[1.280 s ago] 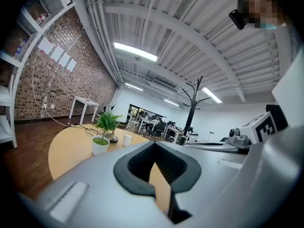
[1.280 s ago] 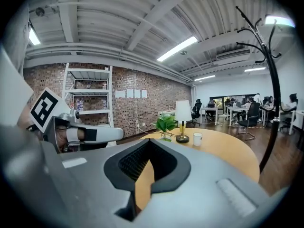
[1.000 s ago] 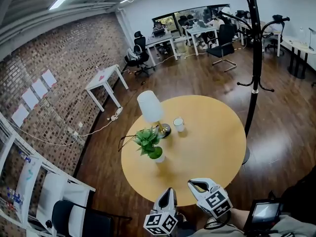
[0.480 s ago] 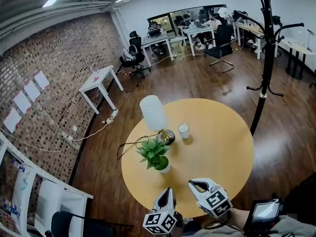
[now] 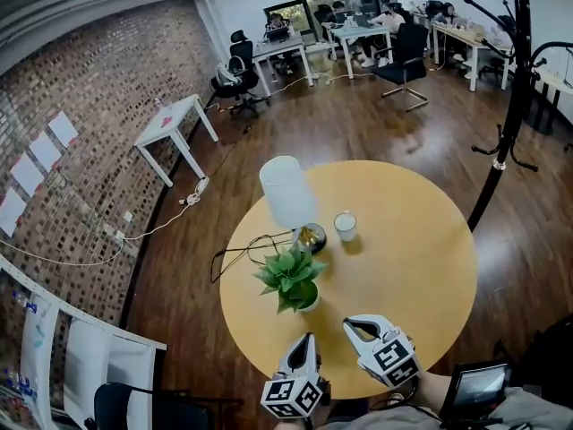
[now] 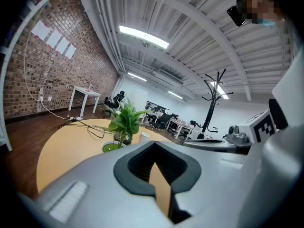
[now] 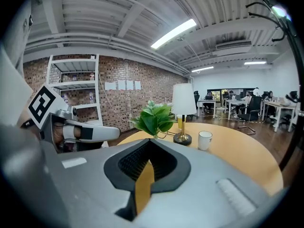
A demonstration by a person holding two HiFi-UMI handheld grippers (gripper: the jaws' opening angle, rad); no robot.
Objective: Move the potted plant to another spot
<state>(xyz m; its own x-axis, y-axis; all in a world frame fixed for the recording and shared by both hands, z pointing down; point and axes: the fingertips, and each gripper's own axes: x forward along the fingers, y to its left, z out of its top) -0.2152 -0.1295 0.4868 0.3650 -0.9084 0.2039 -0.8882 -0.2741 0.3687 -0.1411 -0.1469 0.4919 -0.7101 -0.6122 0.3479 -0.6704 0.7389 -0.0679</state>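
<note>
The potted plant (image 5: 291,279), green leaves in a small white pot, stands on the round yellow table (image 5: 421,267), left of centre. It also shows in the left gripper view (image 6: 124,122) and the right gripper view (image 7: 154,118), ahead of the jaws. My left gripper (image 5: 306,339) hangs over the table's near edge, just short of the plant, with its jaws together and nothing between them. My right gripper (image 5: 352,326) is beside it on the right, also shut and empty. Neither gripper touches the plant.
A table lamp with a white shade (image 5: 286,191) and a brass base (image 5: 311,237) stands right behind the plant, its cable (image 5: 242,249) running off the left edge. A white cup (image 5: 345,226) sits beside the base. A black coat stand (image 5: 506,133) rises at the right.
Both grippers have come forward over the table's near edge, and the plant, lamp and cup now lie closer to them. The jaws stay together.
</note>
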